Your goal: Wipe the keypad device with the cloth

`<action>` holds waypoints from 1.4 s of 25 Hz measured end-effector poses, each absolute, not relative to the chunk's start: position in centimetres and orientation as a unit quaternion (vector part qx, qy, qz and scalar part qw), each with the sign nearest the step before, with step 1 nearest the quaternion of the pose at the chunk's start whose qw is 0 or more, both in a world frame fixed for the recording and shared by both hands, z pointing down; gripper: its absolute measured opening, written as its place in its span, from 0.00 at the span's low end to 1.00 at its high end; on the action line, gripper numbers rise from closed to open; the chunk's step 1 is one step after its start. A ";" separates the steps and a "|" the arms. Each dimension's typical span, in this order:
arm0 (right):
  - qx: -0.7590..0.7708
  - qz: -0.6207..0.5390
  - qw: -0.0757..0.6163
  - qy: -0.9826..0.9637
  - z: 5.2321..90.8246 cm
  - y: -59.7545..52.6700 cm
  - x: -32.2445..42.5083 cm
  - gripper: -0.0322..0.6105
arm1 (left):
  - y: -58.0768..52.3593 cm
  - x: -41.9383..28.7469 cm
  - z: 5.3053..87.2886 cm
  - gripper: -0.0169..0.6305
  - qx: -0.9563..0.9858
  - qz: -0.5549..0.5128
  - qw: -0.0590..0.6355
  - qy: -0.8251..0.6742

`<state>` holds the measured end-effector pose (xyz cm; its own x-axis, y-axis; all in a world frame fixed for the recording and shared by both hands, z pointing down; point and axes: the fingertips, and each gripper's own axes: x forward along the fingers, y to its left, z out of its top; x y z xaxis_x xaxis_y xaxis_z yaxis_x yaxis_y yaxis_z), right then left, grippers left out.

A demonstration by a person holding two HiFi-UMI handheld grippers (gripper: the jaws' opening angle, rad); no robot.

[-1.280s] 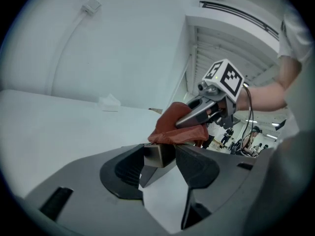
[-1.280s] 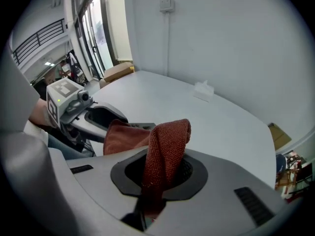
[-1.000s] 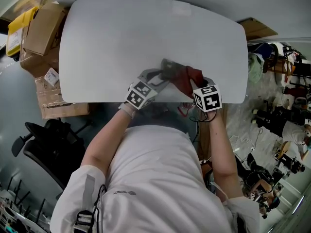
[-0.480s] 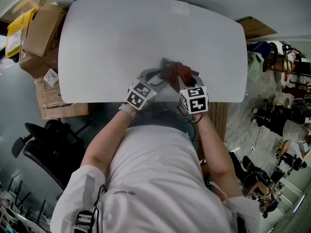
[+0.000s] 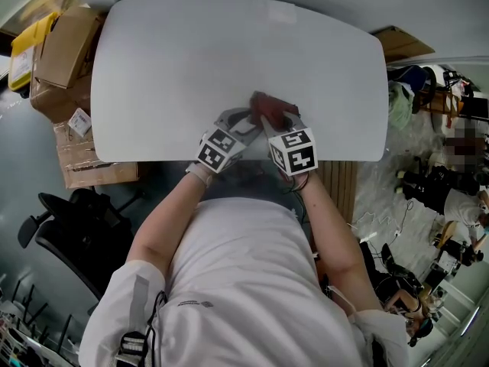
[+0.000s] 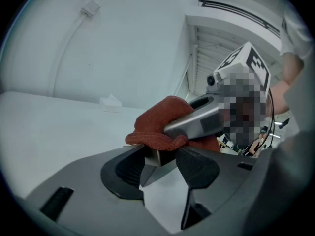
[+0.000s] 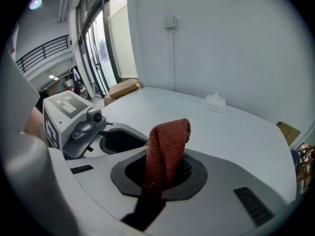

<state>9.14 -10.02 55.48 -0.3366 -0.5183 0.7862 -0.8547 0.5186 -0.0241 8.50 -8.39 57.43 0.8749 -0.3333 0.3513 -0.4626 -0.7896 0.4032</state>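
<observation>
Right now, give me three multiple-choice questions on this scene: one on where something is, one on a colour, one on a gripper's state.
1. Where is the cloth?
A) draped over the keypad device
B) in a bucket
C) on a shelf

2. What colour is the cloth?
A) blue
B) rust red
C) white

3. What state is the right gripper in?
A) open and empty
B) shut on the cloth
C) shut on a sponge

Answers:
1 A: the left gripper view shows the cloth lying over the device held in the left gripper.
2 B: both gripper views show a red weave.
3 B: in the right gripper view the cloth rises from between its closed jaws.
</observation>
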 end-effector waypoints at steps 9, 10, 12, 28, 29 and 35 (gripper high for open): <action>0.410 0.235 0.369 -0.800 55.8 -10.7 6.7 0.14 | -8.5 8.3 58.0 0.33 0.934 0.129 0.254 -0.215; 0.409 0.236 0.368 -0.801 55.8 -10.7 6.7 0.14 | -8.4 8.3 57.9 0.33 0.934 0.127 0.256 -0.215; 0.408 0.240 0.359 -0.805 55.6 -10.7 6.8 0.14 | -8.3 8.3 57.9 0.33 0.933 0.131 0.257 -0.214; 0.533 0.197 0.140 -0.811 43.3 -9.2 15.8 0.14 | -7.3 3.4 48.6 0.21 0.933 0.098 0.179 -0.297; 0.528 0.192 0.131 -0.817 42.3 -8.6 15.9 0.14 | -7.0 3.2 47.2 0.14 0.934 0.089 0.169 -0.302; 0.482 0.126 0.101 -0.861 36.3 -3.3 16.6 0.14 | -3.3 4.0 38.9 0.05 0.925 0.023 0.142 -0.351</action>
<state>16.62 -3.29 36.27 -0.5141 -0.8050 0.2961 -0.8561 0.5026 -0.1200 3.97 -3.31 38.94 0.7531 -0.6425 0.1415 -0.6554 -0.7139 0.2464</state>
